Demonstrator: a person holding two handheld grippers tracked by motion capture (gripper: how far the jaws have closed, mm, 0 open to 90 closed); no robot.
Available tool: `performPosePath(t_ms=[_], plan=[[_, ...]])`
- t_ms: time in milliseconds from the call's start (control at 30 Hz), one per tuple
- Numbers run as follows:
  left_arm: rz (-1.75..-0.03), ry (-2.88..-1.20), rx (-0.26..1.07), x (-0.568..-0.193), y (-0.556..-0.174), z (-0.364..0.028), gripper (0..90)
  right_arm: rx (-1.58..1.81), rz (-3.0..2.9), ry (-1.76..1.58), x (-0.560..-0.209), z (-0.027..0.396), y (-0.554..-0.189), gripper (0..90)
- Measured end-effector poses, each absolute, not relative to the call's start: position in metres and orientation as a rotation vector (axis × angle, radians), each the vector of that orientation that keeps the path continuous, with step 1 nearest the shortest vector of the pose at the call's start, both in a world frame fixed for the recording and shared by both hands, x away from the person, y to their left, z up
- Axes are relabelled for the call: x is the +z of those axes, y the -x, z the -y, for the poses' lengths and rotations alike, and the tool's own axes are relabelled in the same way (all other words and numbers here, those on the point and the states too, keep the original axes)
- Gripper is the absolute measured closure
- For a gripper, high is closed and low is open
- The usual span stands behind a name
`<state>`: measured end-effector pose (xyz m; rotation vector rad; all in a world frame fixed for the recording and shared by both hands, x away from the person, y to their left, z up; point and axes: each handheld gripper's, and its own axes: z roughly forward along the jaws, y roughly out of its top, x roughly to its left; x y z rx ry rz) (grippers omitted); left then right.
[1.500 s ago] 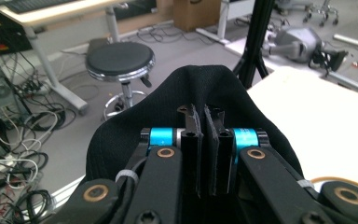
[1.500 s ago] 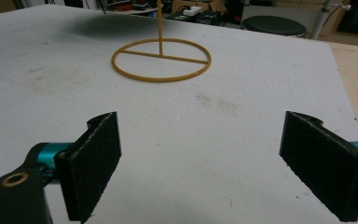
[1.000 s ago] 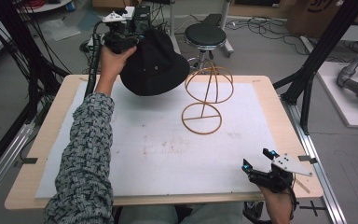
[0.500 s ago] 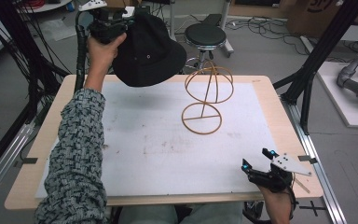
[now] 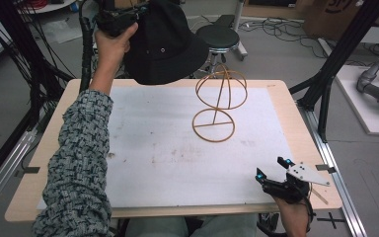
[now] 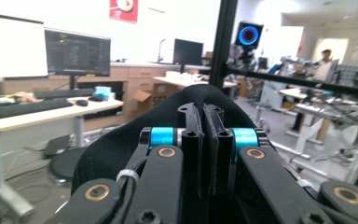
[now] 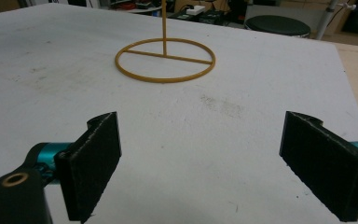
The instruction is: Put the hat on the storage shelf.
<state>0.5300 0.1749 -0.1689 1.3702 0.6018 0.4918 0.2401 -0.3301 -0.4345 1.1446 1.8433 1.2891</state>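
White matting covers the wooden desk [image 5: 286, 106], with a round stool [image 5: 218, 35] beyond its far edge. Since half a second ago the black hat [image 5: 164, 42] has climbed higher, pinched in the clenched left tongs [image 6: 201, 140], above and left of the gold wire hat stand [image 5: 218, 106]. Near the front right corner, the right tongs [image 5: 272, 169] rest spread wide, unmoved.

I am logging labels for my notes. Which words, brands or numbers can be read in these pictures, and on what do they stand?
No text can be read with certainty.
Red poster: print too blurred.
Cardboard box: dark letters, too blurred to read.
Monitors: content too small.
Black hat, wire stand: no lettering shows.
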Motion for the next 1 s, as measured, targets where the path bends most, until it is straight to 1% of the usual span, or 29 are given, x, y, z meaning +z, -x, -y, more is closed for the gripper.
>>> performPosePath(t_ms=[400, 1000], plan=[[-0.531, -1.344, 0.380, -0.164, -0.527, -0.150, 86.1, 1.290, -1.846, -1.137, -0.435, 0.330, -0.240, 12.3], [-0.428, -1.413, 0.268, -0.172, -0.523, -0.108, 86.3, 1.290, -1.850, -1.143, -0.435, 0.330, -0.240, 12.3]])
